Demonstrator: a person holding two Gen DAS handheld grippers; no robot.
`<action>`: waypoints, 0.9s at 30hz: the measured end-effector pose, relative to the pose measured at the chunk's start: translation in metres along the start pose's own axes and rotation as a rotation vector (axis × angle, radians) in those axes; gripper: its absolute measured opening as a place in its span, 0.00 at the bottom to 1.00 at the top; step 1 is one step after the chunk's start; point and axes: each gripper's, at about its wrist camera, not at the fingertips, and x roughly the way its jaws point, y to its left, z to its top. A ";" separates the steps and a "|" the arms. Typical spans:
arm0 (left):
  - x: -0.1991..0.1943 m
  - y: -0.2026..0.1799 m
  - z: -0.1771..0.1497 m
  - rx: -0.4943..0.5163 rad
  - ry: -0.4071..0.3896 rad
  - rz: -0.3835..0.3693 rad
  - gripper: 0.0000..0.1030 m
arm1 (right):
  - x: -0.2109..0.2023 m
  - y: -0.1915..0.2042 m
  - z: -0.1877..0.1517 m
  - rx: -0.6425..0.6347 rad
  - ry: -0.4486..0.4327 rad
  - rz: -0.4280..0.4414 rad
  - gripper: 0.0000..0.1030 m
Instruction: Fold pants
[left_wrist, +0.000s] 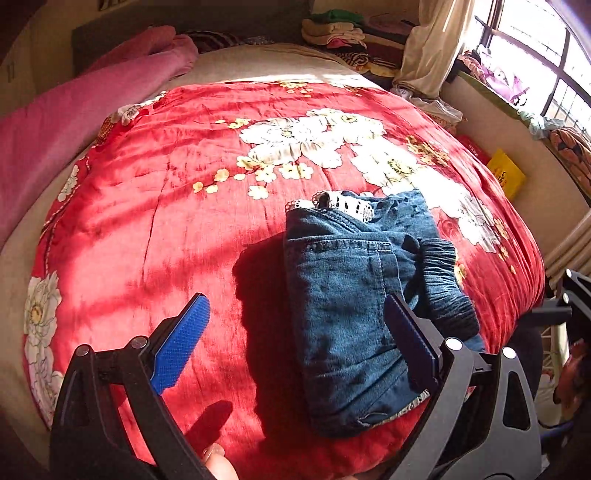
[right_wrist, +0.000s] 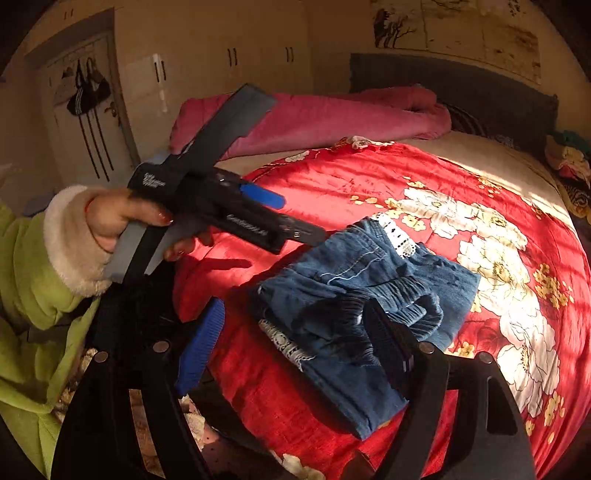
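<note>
Left tongs (left_wrist: 295, 332) spread wide, nothing gripped, above red floral quilt (left_wrist: 166, 221). Folded denim pants (left_wrist: 347, 302) flat on quilt, near bed's front edge. Right tongs (right_wrist: 295, 343) also wide, empty, just over pants.

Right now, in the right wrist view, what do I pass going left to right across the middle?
Green sleeve → hand → left hand-held gripper → folded jeans → red floral quilt.
</note>
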 end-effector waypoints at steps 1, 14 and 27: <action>0.005 -0.002 0.002 0.005 0.007 -0.002 0.86 | 0.008 0.005 0.000 -0.025 0.017 -0.010 0.74; 0.032 -0.009 0.020 0.033 0.024 -0.032 0.86 | 0.083 0.018 0.002 -0.196 0.135 -0.147 0.53; 0.044 -0.010 0.017 0.019 0.038 -0.107 0.70 | 0.082 -0.003 -0.011 -0.042 0.124 -0.034 0.15</action>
